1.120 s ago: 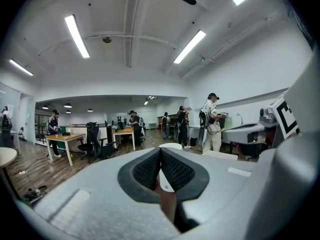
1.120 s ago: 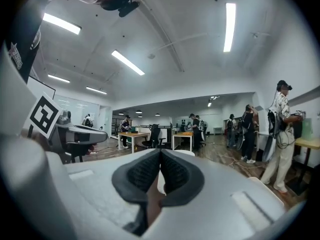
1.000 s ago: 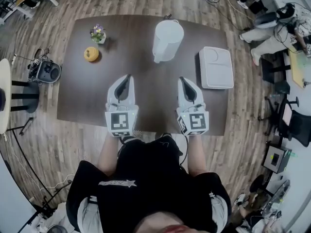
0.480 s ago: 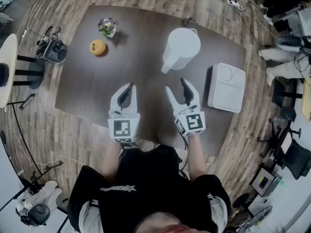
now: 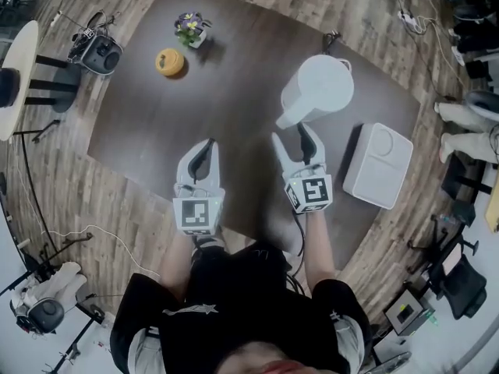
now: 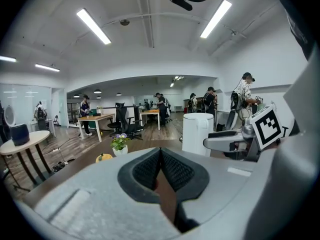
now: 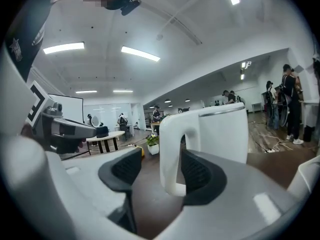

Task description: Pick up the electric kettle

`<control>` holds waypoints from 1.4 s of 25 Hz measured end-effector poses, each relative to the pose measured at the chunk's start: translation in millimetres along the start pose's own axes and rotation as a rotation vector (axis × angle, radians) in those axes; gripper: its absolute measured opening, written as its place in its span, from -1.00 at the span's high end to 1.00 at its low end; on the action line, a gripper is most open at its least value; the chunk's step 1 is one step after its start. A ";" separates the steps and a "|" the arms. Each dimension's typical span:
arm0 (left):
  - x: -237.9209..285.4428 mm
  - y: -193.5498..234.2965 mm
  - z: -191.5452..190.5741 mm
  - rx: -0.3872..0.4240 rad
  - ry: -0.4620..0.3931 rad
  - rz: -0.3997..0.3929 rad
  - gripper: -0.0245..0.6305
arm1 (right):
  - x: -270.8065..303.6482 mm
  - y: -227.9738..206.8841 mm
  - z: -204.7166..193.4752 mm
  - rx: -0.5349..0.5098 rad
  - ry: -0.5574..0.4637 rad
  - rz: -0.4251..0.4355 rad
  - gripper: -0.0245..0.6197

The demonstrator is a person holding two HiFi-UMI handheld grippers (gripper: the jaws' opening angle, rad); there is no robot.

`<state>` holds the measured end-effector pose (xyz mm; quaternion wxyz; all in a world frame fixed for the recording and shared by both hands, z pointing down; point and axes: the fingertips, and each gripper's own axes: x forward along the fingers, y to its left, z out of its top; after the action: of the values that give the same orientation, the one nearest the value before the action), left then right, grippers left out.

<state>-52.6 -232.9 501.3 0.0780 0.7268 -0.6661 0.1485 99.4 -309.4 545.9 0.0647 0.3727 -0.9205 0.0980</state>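
A white electric kettle (image 5: 318, 90) stands on the dark brown table (image 5: 234, 84), its handle (image 5: 287, 118) turned toward me. My right gripper (image 5: 295, 137) has reached the handle. In the right gripper view the handle (image 7: 170, 149) stands between the opening jaws, close to the right pad, with a gap at the left pad. The kettle body (image 7: 227, 134) rises just behind it. My left gripper (image 5: 202, 151) hovers over the table's near part, left of the kettle, pads together and holding nothing (image 6: 160, 154). In the left gripper view the kettle (image 6: 195, 133) is ahead to the right.
A white rectangular lidded box (image 5: 379, 164) lies right of the kettle. A small orange object (image 5: 169, 61) and a potted flower (image 5: 192, 28) sit at the table's far left. A black device (image 5: 99, 51) and cables lie on the wood floor; people and desks fill the room beyond.
The right gripper's jaws went from shut to wide apart, and it moved forward until the kettle handle stood between them. The left gripper stayed shut and came lower over the table.
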 end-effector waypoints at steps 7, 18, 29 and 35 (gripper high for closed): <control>6.4 9.6 -16.9 -0.011 0.038 0.043 0.90 | 20.9 -0.5 -6.7 -0.009 0.007 0.053 0.18; 16.4 17.9 -40.9 -0.057 0.077 0.073 0.90 | 53.6 4.2 -6.4 -0.036 -0.005 0.111 0.18; 12.4 29.0 -48.2 -0.074 0.100 0.104 0.90 | 70.7 8.7 -1.7 -0.088 -0.015 0.113 0.20; 9.9 30.3 -51.4 -0.080 0.092 0.110 0.90 | 70.5 -3.3 -0.3 -0.107 -0.029 0.049 0.70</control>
<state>-87.7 -229.3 550.4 0.1293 0.6777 -0.7063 0.1589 51.4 -359.2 560.2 0.0688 0.3475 -0.9341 0.0450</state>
